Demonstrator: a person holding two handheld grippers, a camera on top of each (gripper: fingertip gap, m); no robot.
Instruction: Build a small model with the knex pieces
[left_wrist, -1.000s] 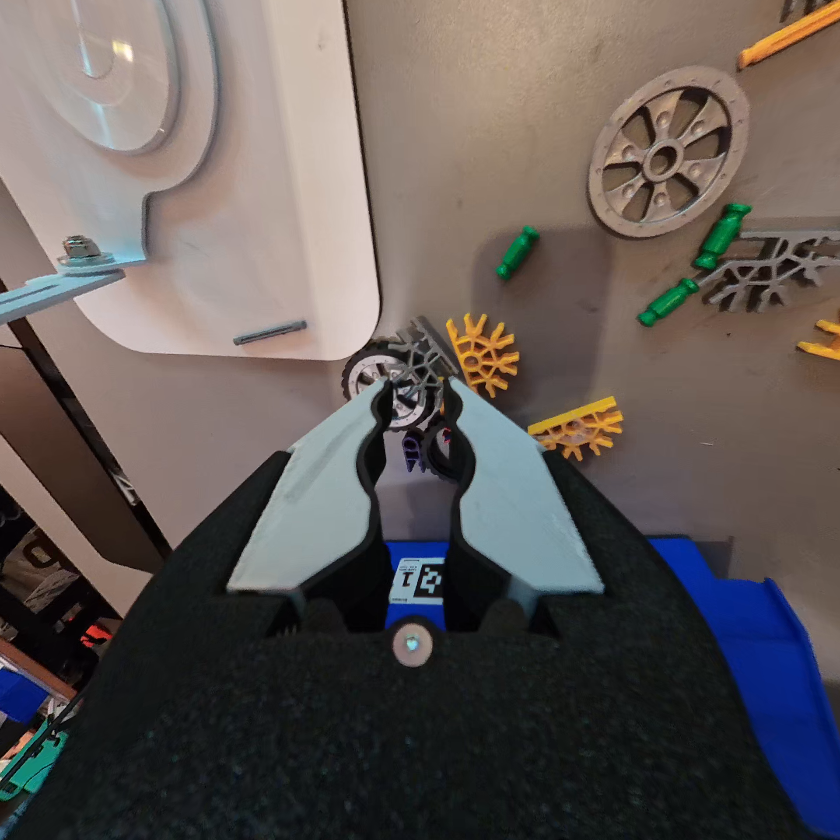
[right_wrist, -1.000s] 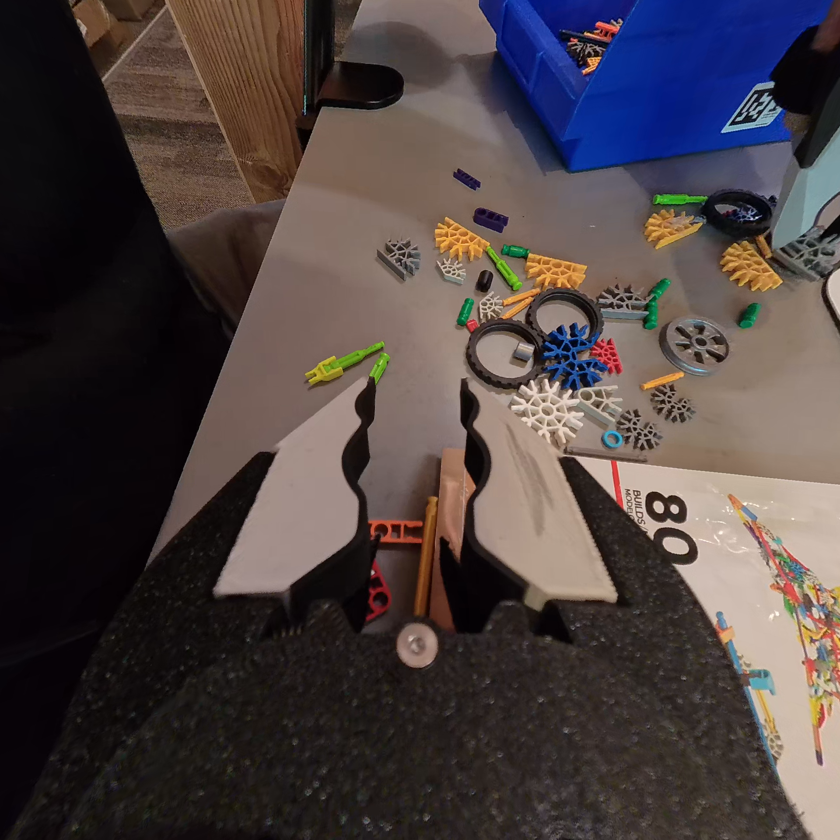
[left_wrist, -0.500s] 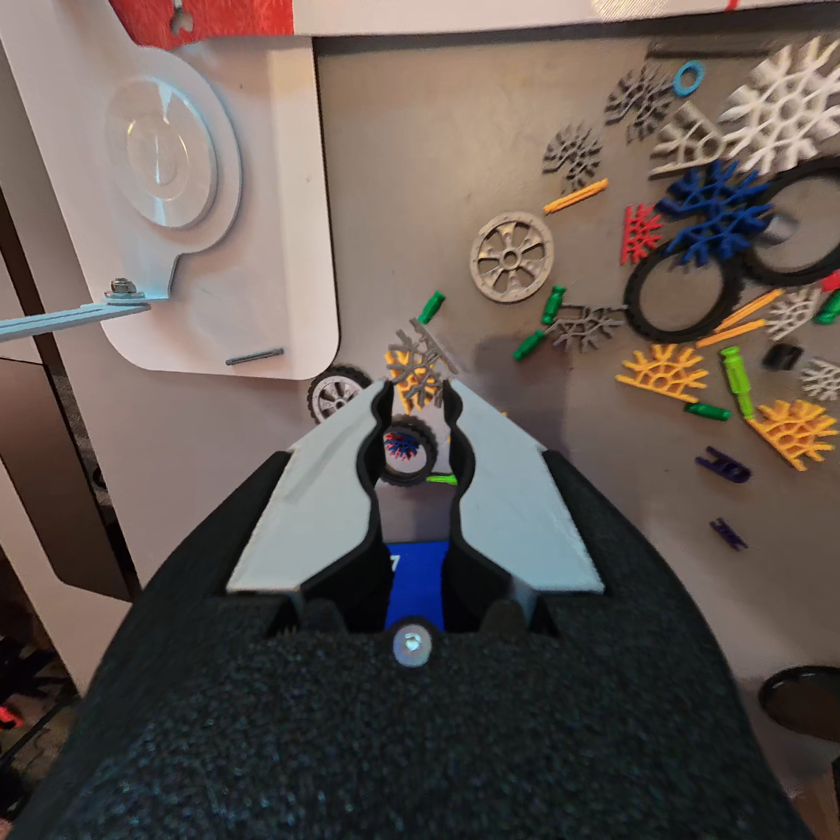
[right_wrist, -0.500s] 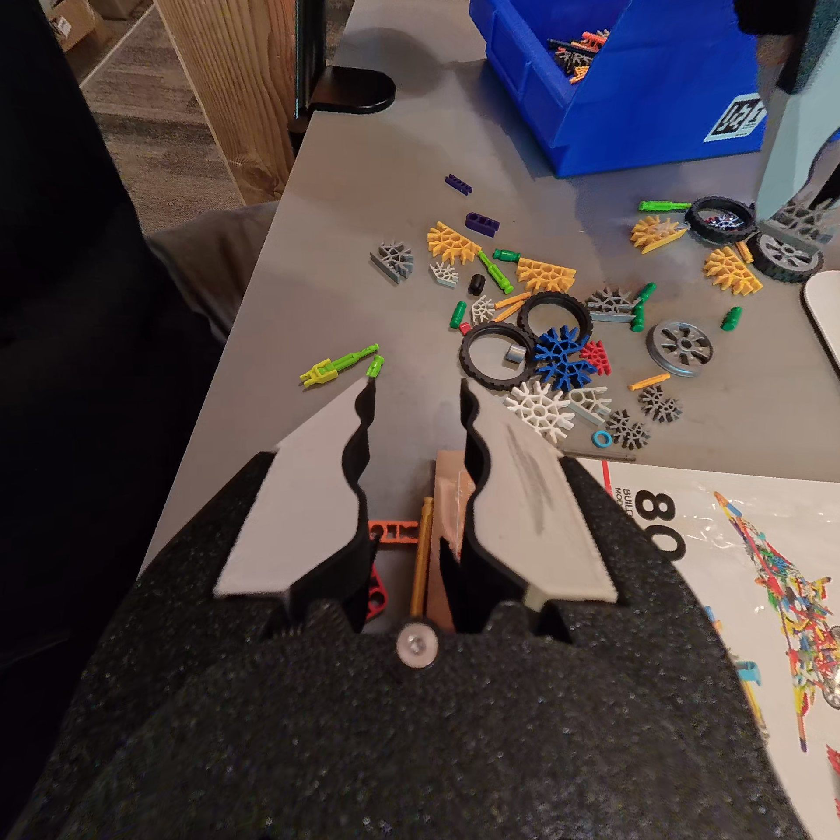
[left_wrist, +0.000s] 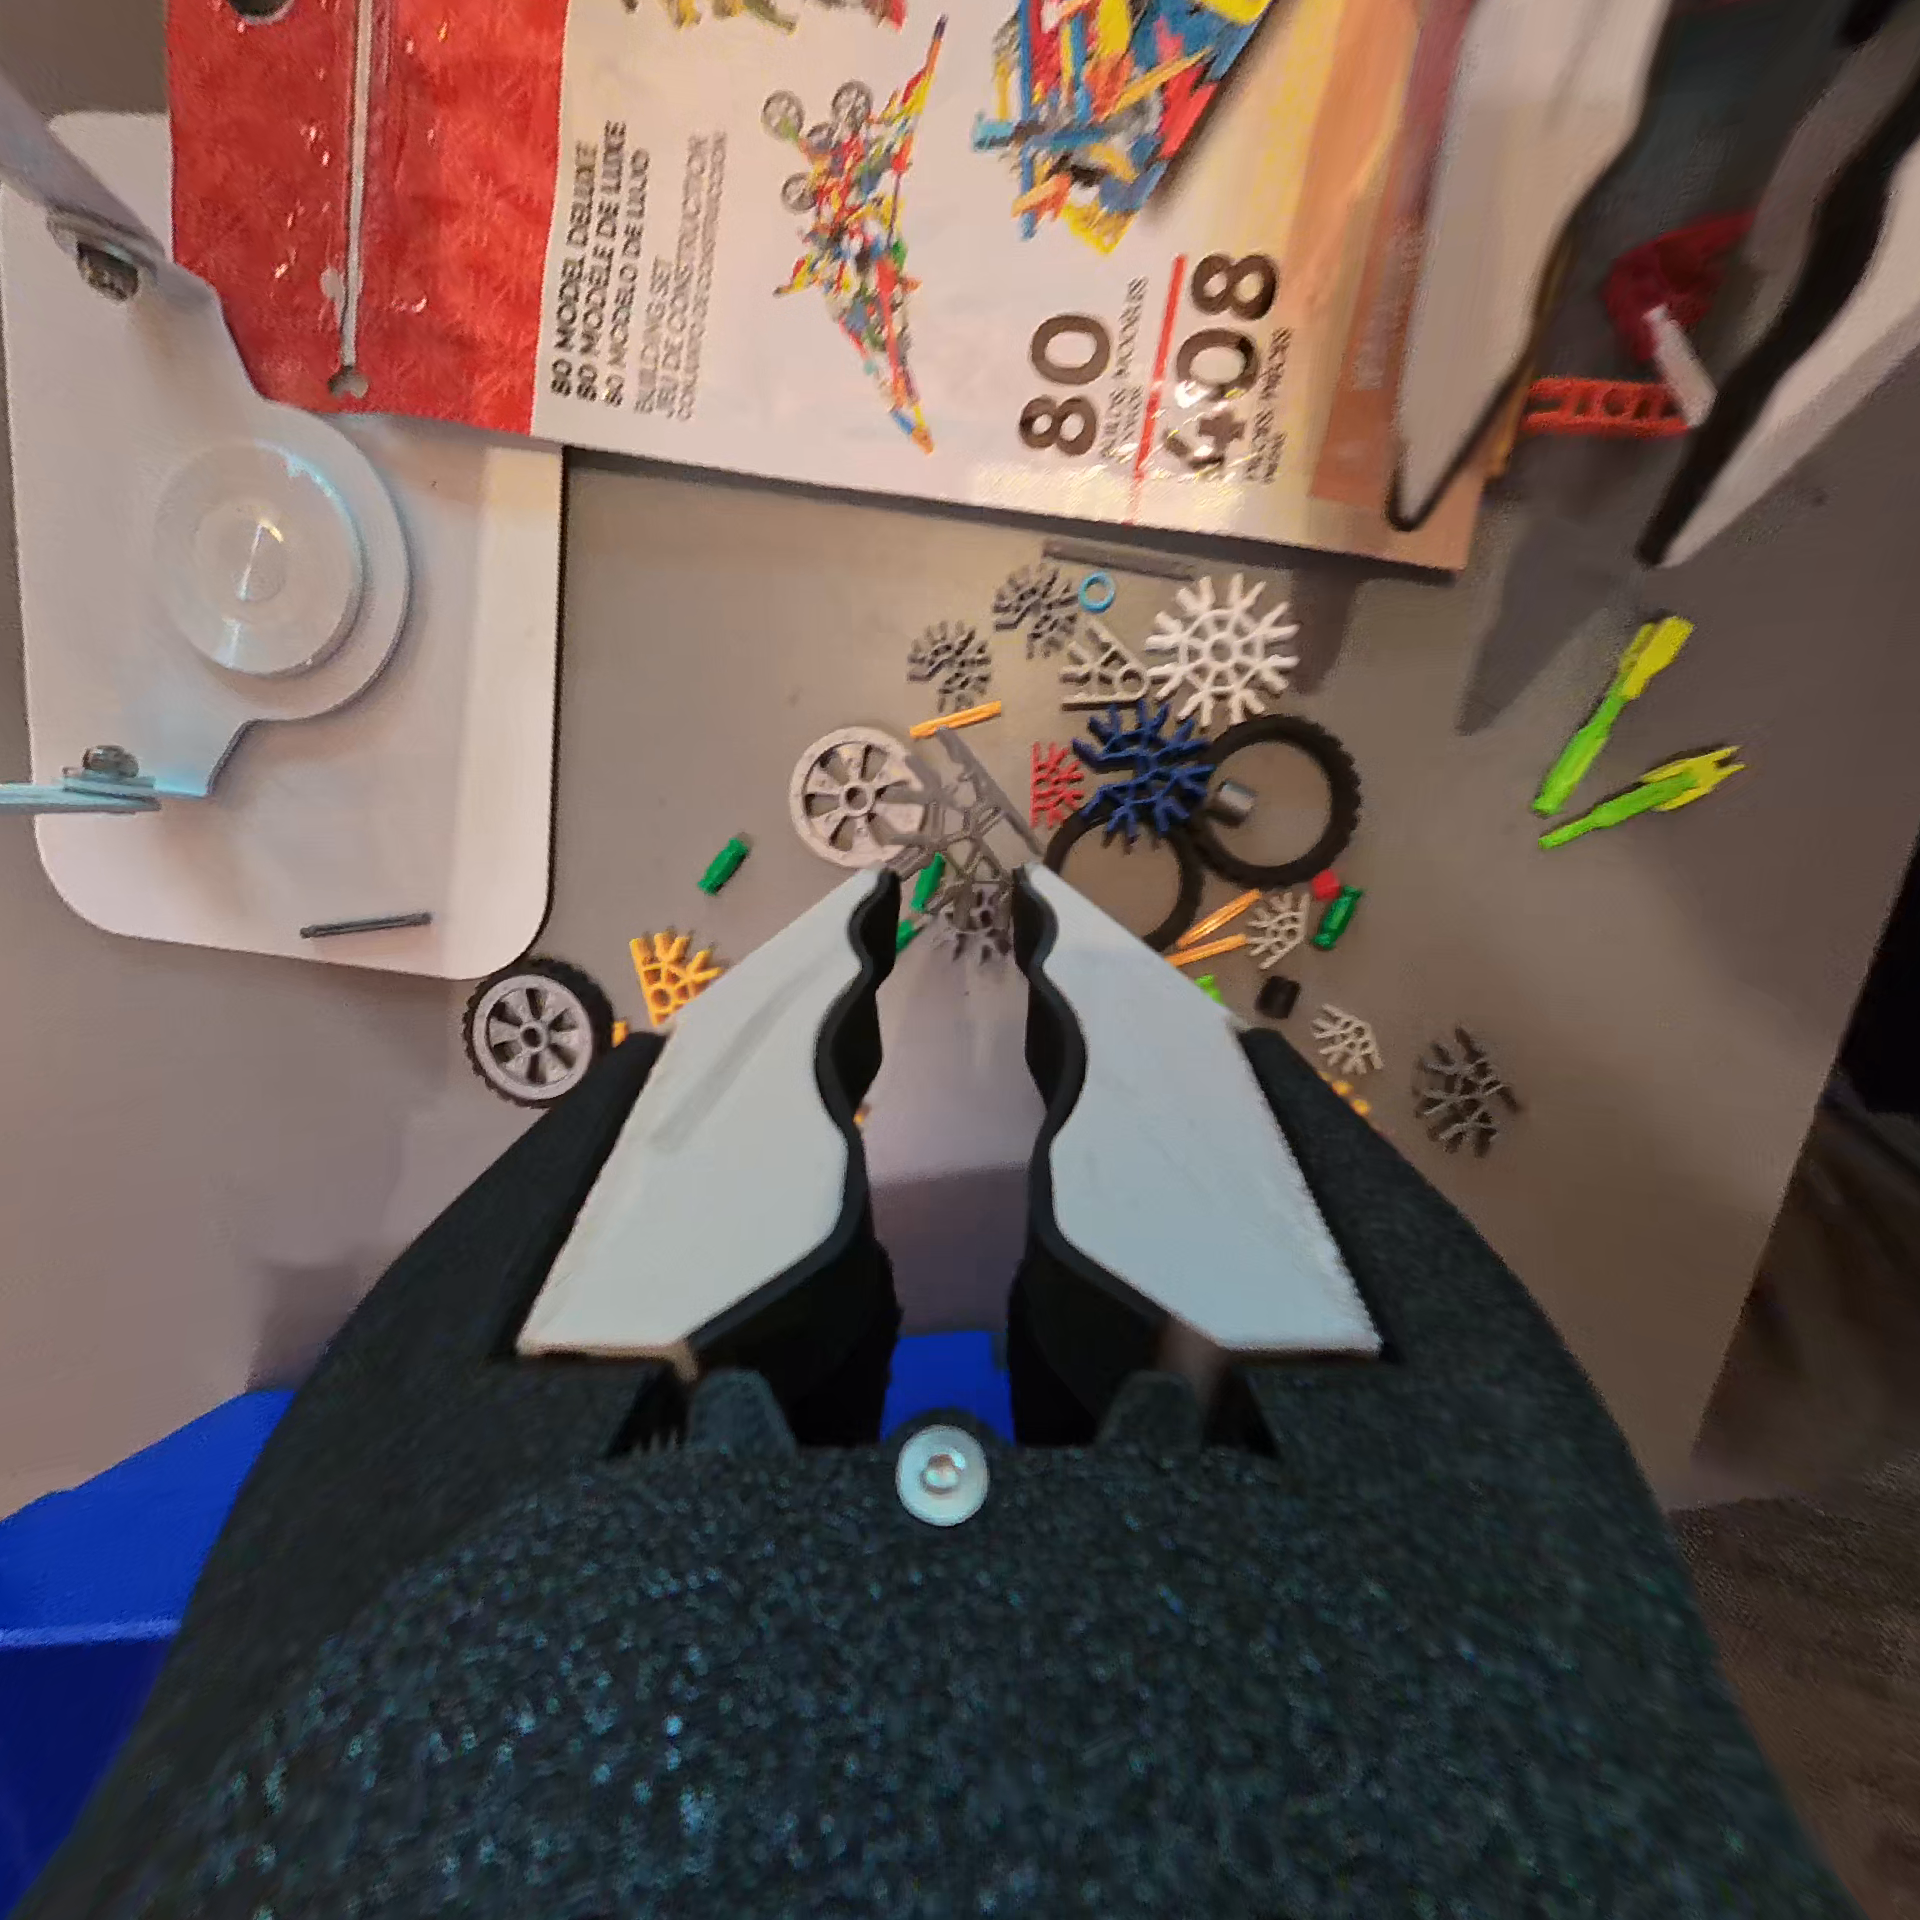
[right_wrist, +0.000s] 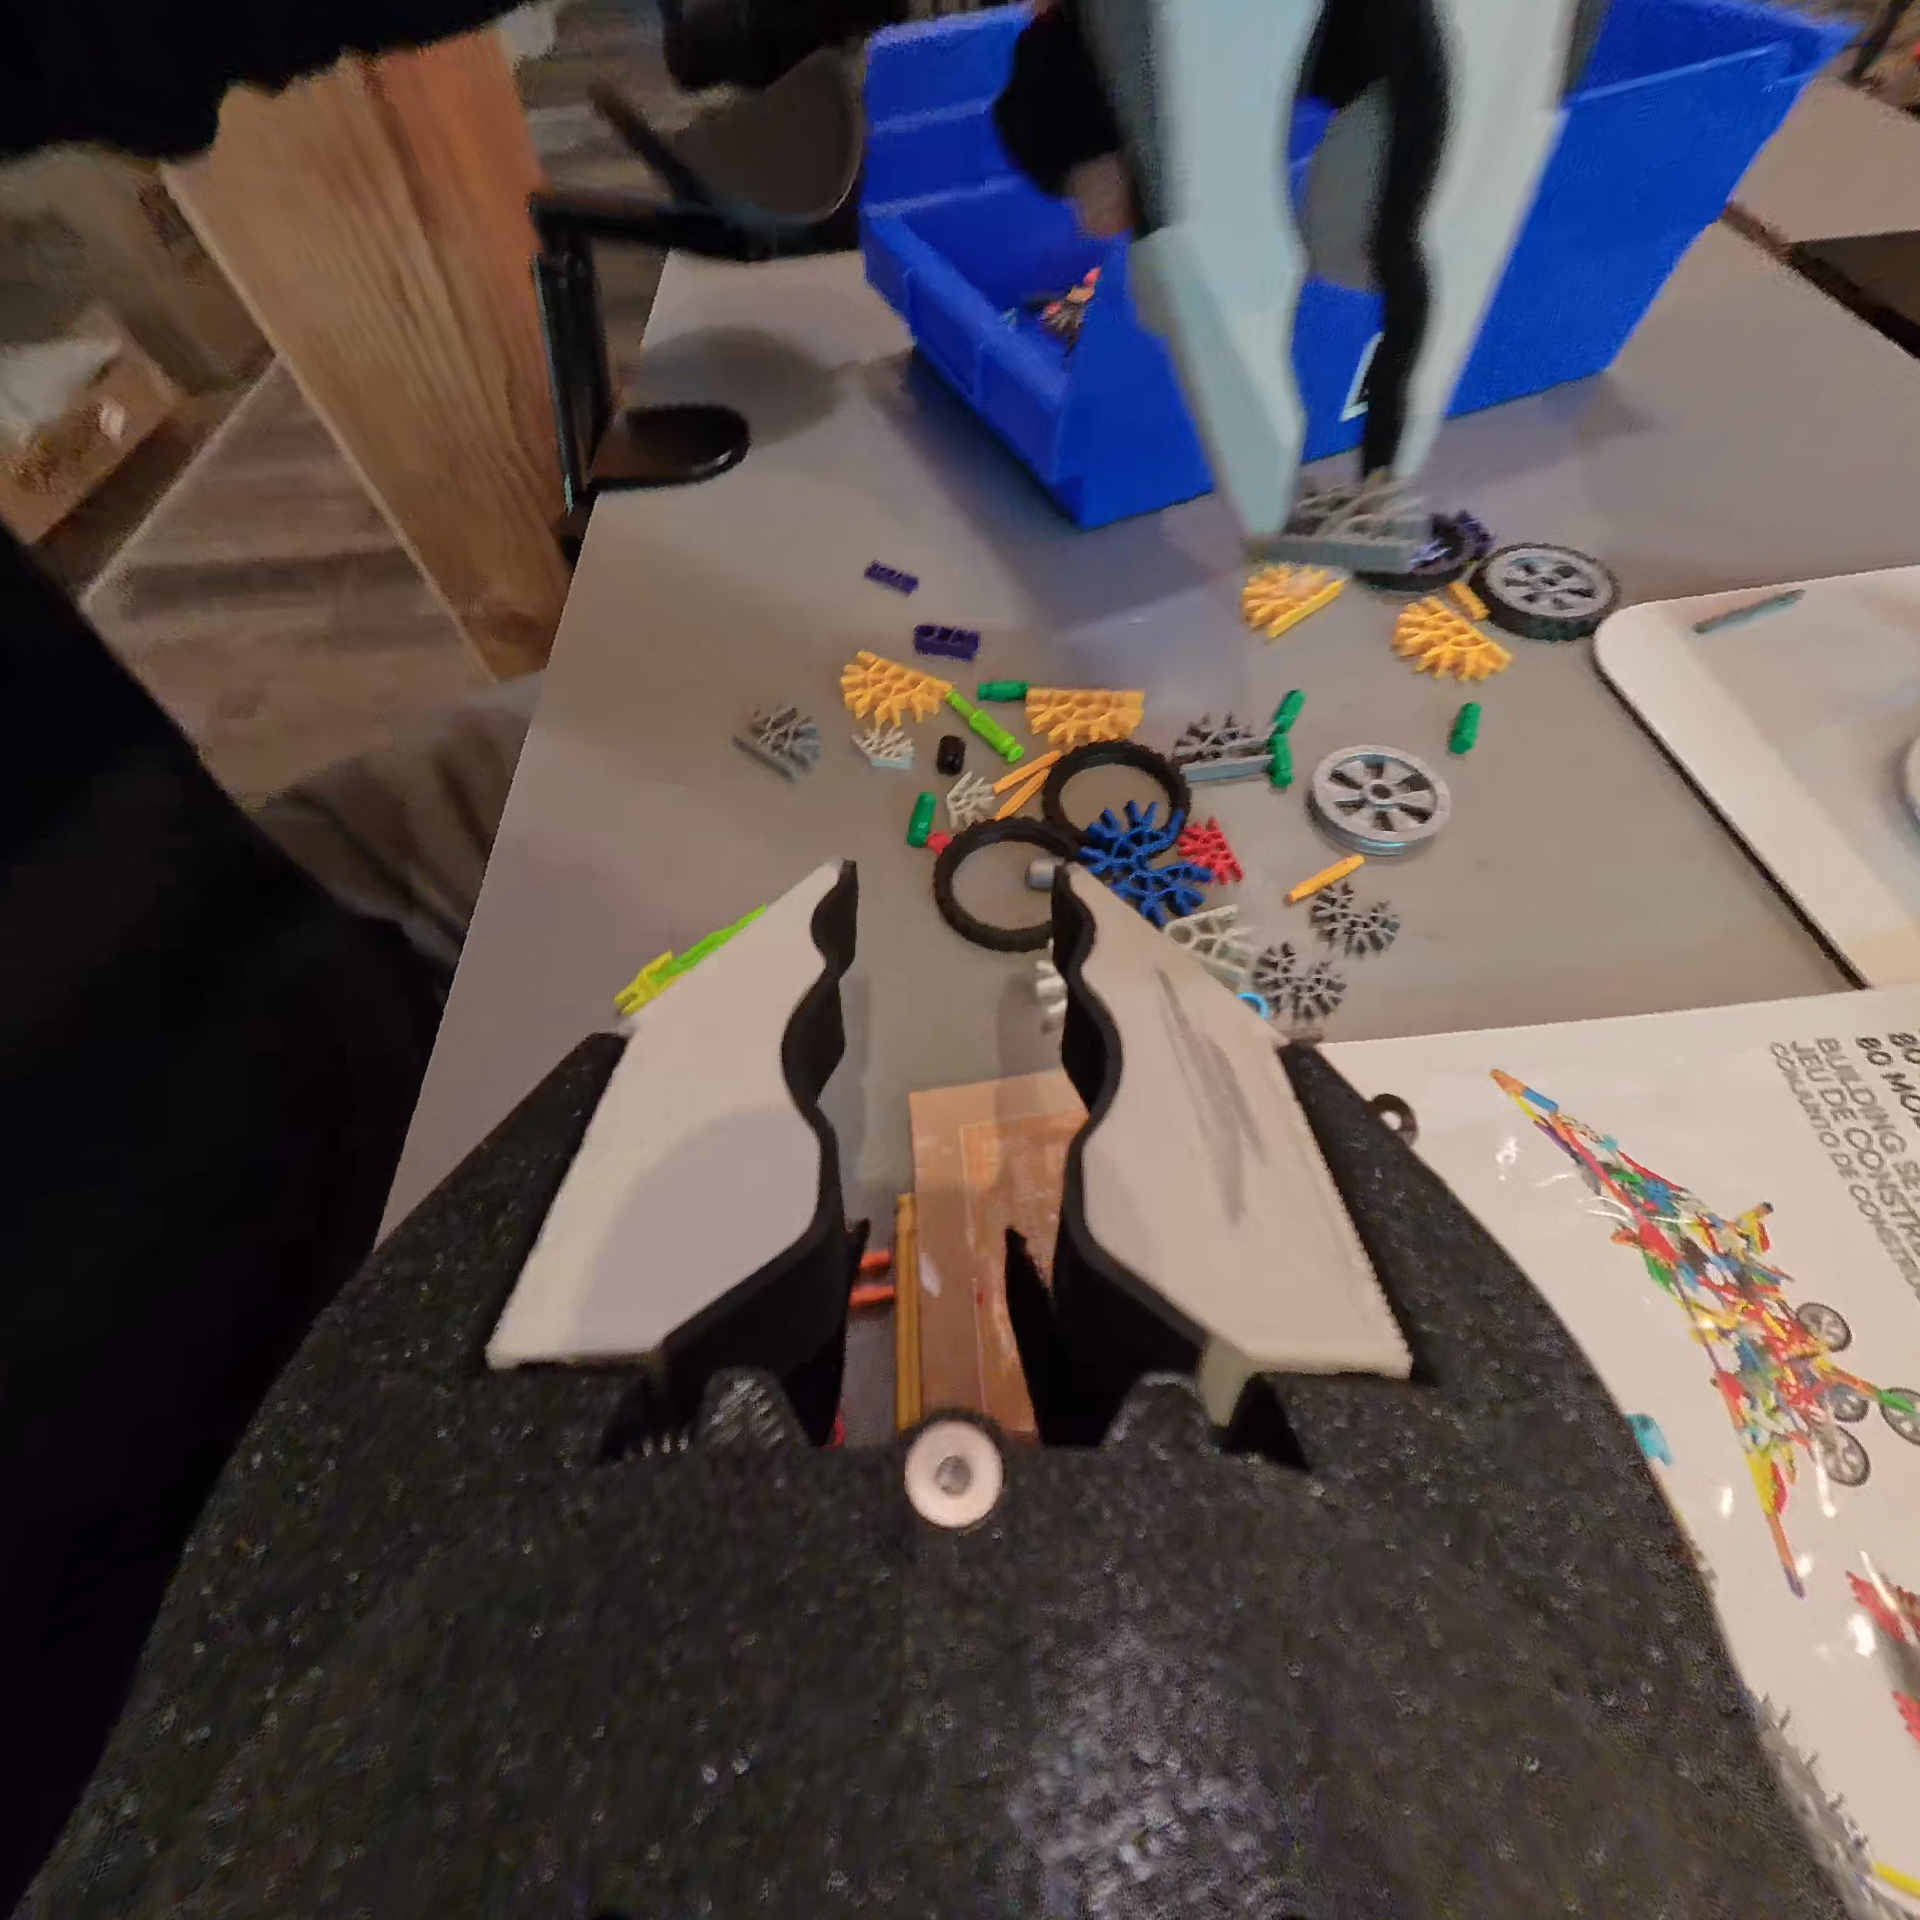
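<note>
The light is warm and even from above, with soft shadows on the worktop (right_wrist: 727, 831). Both wide-angle pictures bend at the edges, and motion blur softens their upper parts.

We see the bin (right_wrist: 1039, 416) at the table's (right_wrist: 727, 540) far end, loose parts (right_wrist: 1122, 831) scattered before it, booklet (right_wrist: 1610, 1195) nearest on the right, board (right_wrist: 1766, 727) between booklet and bin.

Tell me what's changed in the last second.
The left gripper, shut on the grey connector, lifted it from beside the tyred wheel and carried it toward the blue snowflake connector. The right gripper stayed open, roughly in place; the wheel stayed put.
</note>
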